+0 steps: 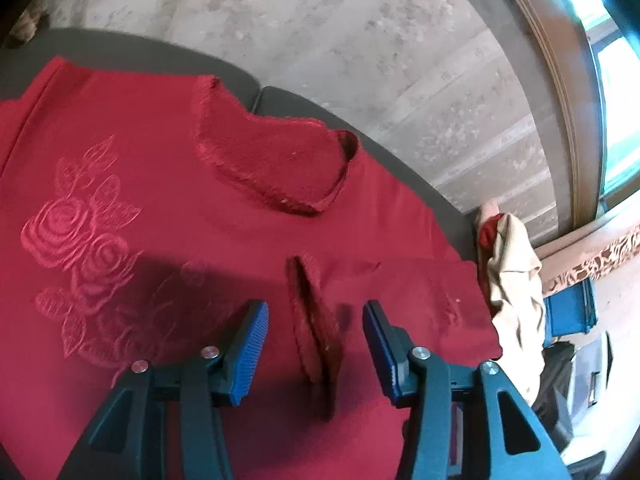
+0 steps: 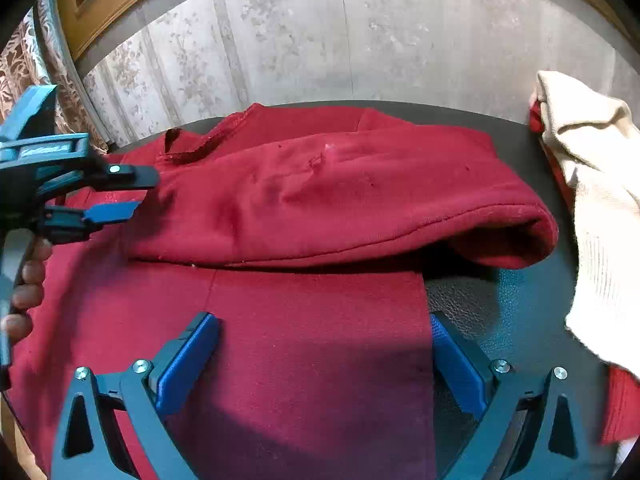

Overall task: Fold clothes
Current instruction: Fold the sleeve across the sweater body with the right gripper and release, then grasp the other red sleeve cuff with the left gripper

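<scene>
Red sweater [image 1: 168, 208] lies spread face-up on the dark table [image 1: 132, 46], rose print [image 1: 80, 256] on the left of the left-wrist view, neckline [image 1: 276, 168] toward the far edge by the wall. In the right-wrist view a sleeve [image 2: 340, 200] is already laid across the body, cuff [image 2: 516, 240] gaping at the right, just short of the cream garment [image 2: 596, 216] heaped at the table's right edge. Left gripper [image 1: 316, 344] is released, jaws apart, nothing pinched, though a raised ridge of fabric [image 1: 316, 320] stands right btwn the blue pads [image 1: 252, 344] w/o either one pressing it. Right gripper [image 2: 324, 356] is wide open too, hovering over the near hem area, one pad over red cloth and the other over bare table past the cloth's edge. The left gripper also shows in the right-wrist view [image 2: 132, 194], at far left w/ the person's fingers [image 2: 28, 288] wrapped on its handle. How it'll handle: looks like a thick, fuzzy knit, soft and floppy, prob. light enough for one pinch but it will sag and drag (no stiffness at all, so any lifted edge droops). Not slippery, ribbed pads should bite well. Best holds, I'd judge: that standing ridge for the left tong, and the straight side edge near the hem for the right; take both layers at a seam so the fold carries over evenly.
</scene>
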Tool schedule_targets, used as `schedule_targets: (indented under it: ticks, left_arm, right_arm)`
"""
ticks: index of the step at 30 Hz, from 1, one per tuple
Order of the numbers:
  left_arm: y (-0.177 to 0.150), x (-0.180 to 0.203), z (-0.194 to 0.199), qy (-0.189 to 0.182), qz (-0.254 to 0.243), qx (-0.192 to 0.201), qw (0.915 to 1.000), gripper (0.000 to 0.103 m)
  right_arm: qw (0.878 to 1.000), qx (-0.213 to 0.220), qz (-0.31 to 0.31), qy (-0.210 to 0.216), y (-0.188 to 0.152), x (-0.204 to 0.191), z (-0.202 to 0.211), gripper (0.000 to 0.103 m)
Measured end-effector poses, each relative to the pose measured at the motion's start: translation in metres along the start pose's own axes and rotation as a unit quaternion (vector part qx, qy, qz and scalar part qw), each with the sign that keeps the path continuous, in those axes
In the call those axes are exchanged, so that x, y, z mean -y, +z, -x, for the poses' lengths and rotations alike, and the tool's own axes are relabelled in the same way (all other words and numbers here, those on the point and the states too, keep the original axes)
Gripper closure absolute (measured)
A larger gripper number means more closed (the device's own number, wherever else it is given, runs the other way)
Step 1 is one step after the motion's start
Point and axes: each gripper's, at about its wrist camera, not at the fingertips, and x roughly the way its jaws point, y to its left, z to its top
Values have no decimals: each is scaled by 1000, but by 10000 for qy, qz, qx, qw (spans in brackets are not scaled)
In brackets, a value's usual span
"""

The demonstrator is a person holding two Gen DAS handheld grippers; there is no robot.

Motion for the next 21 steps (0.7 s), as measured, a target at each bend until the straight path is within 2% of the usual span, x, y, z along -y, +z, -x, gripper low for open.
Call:
schedule_targets:
  ticks: [7,8,9,10,14,17,21]
  left_arm:
    - [3,22,-14,258,-497,-199,9982,54]
    - [3,24,-14,338,-561,-180,9977,60]
    - [4,27,-15,472,-672,-180,9965,73]
    - [5,30,-17,592,-783,-208,9950,80]
    - [18,30,-15,552,-627,-324,9960,86]
    - [32,36,2,407,-652,-98,9970,90]
    - [63,43,44,53,-456,454,9979,90]
  right_arm:
    - [10000,43,-33,22,4,-1,-9,0]
    - [10000,46,-35,24,4,-2,-9,0]
    - [10000,49,-37,27,4,-2,-9,0]
    - [10000,50,-40,27,4,-2,-9,0]
    - [10000,52,-43,31,4,-2,-9,0]
    - [10000,54,-48,37,4,-2,-8,0]
    - [10000,52,-52,37,3,-2,-8,0]
